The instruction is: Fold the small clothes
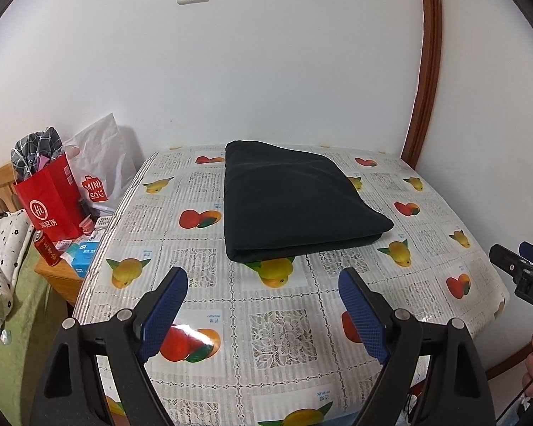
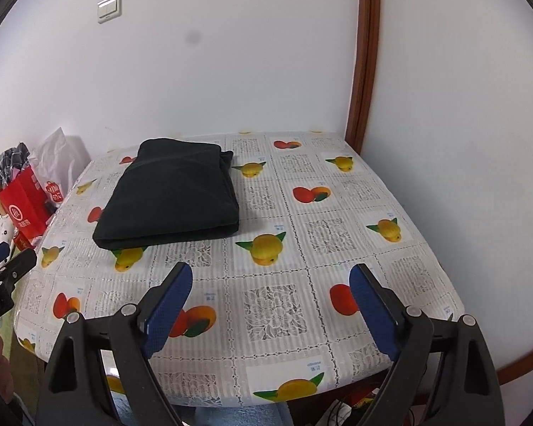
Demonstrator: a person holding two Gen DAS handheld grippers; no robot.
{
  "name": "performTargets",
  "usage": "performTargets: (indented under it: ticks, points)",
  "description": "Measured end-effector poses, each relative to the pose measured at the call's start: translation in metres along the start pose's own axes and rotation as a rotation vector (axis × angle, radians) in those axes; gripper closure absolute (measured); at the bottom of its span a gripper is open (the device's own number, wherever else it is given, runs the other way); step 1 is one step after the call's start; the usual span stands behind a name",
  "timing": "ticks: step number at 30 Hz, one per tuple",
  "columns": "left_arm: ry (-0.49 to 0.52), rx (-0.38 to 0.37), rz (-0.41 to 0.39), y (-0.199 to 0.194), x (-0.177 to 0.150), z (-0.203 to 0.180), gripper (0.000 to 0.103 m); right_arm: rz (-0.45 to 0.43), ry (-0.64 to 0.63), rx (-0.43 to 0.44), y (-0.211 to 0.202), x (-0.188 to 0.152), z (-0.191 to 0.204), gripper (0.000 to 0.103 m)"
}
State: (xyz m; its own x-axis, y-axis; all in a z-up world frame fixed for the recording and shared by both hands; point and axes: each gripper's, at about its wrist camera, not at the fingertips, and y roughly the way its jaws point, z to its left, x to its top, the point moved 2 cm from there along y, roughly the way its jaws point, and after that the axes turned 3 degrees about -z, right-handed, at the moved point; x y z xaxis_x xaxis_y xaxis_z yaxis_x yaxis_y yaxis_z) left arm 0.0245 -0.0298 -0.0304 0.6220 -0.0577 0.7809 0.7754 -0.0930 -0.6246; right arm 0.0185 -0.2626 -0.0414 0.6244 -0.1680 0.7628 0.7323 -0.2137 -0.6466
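Observation:
A dark garment (image 1: 291,202) lies folded into a thick rectangle on the fruit-patterned tablecloth (image 1: 284,319), toward the far side by the wall. In the right wrist view the same garment (image 2: 174,195) sits left of centre. My left gripper (image 1: 263,284) hangs open above the near part of the table, short of the garment, with nothing between its blue pads. My right gripper (image 2: 270,280) is open too and empty, to the right of the garment and nearer the front edge. Each gripper shows at the edge of the other's view.
A red paper bag (image 1: 49,202) and a white shopping bag (image 1: 99,174) stand on a low wooden stand left of the table, with a red can (image 1: 46,248) and small boxes. White walls and a brown door frame (image 1: 423,71) close the far and right sides.

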Motion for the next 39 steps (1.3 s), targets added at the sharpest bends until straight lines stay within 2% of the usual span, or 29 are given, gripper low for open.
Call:
performTargets:
  ticks: [39]
  points:
    - [-0.010, -0.010, 0.010, -0.002, -0.003, 0.010, 0.017, 0.008, -0.002, -0.011, -0.004, -0.003, 0.005, 0.014]
